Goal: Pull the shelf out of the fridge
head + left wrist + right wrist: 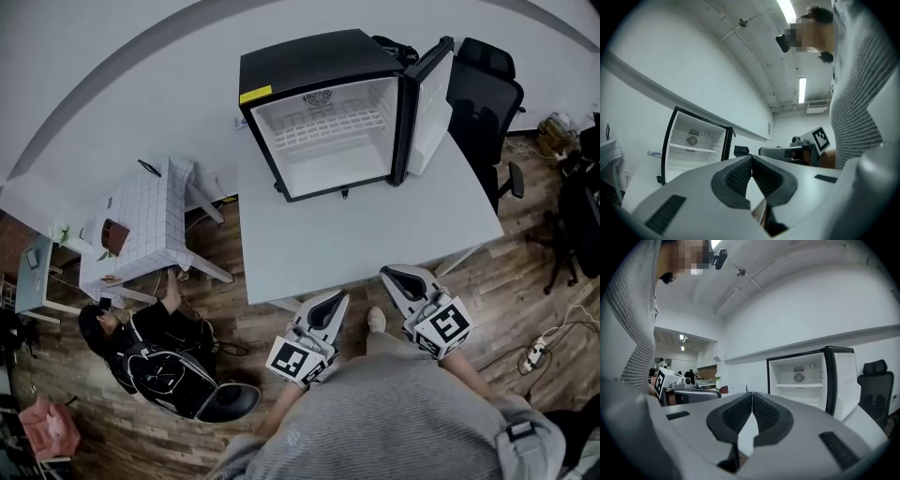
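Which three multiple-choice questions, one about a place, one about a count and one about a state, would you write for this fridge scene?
1. Where does the mini fridge stand? A. on a cart B. on the white table C. on a counter
2. The fridge holds: A. one wire shelf B. two C. four
3. The fridge door is: A. shut B. swung open C. removed
Answers: 1 B, its base rests on the tabletop; 2 A, only one rack crosses the inside; 3 B, the door stands out sideways.
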`<action>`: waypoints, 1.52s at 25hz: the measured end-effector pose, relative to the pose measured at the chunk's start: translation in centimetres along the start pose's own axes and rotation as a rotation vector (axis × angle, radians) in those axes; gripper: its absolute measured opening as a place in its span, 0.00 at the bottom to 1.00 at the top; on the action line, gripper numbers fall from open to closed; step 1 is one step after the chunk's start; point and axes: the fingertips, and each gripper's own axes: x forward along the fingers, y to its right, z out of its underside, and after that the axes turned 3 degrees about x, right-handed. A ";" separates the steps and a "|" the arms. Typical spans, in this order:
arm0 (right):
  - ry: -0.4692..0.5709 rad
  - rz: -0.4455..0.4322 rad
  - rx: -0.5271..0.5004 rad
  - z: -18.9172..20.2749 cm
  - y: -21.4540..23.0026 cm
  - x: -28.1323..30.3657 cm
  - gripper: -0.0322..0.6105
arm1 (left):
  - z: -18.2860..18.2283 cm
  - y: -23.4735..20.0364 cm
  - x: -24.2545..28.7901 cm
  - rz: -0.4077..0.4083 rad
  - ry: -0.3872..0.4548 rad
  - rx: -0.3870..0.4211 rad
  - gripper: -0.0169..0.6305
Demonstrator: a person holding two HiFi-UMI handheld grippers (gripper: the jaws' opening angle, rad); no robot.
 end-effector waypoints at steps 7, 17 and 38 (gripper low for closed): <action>-0.001 -0.039 0.011 -1.6 5.8 3.0 0.07 | -0.8 -3.0 5.7 -0.027 -0.016 0.017 0.04; 0.047 -0.106 -0.014 -4.3 12.9 6.8 0.07 | -1.9 -6.6 13.4 -0.064 -0.019 0.052 0.05; -0.003 -0.142 -0.103 -3.5 17.2 11.2 0.07 | -1.7 -10.2 19.1 -0.042 -0.019 0.061 0.05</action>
